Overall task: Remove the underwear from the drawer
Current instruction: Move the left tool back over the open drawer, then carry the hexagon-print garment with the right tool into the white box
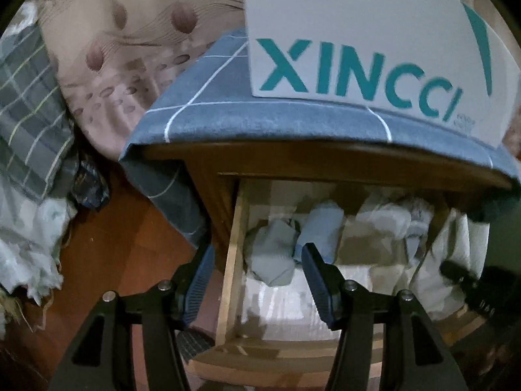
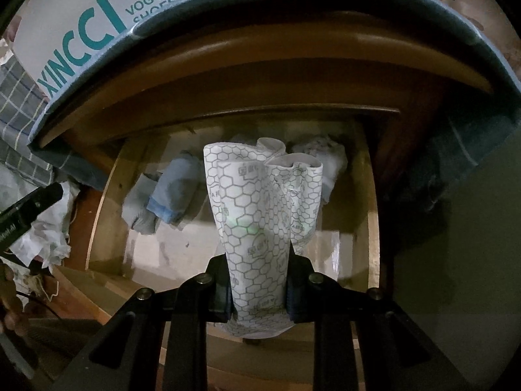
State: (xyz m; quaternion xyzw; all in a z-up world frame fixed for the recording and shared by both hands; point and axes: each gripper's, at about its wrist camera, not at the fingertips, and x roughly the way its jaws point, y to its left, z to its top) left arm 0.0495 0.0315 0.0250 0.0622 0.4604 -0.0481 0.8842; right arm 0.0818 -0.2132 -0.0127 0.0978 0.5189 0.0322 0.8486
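The wooden drawer [image 1: 231, 260] stands pulled out under the nightstand top. Inside lie a grey roll [image 1: 273, 257], a blue roll [image 1: 320, 228] and white bundles [image 1: 384, 221]. My left gripper [image 1: 259, 249] is open above the drawer's left wall, one finger outside it and one over the inside, with the grey roll just beyond the tips. In the right wrist view, my right gripper [image 2: 259, 260] is shut on a white rolled underwear with a grey hexagon print [image 2: 257, 215], held upright above the drawer [image 2: 104, 202]. The blue roll [image 2: 176, 192] lies to its left.
A white shoe box [image 1: 358, 32] sits on a blue checked cloth [image 1: 260, 114] that covers the nightstand top and overhangs the drawer. A floral pillow [image 1: 114, 49] and plaid bedding [image 1: 29, 114] lie to the left, above the wooden floor [image 1: 123, 244].
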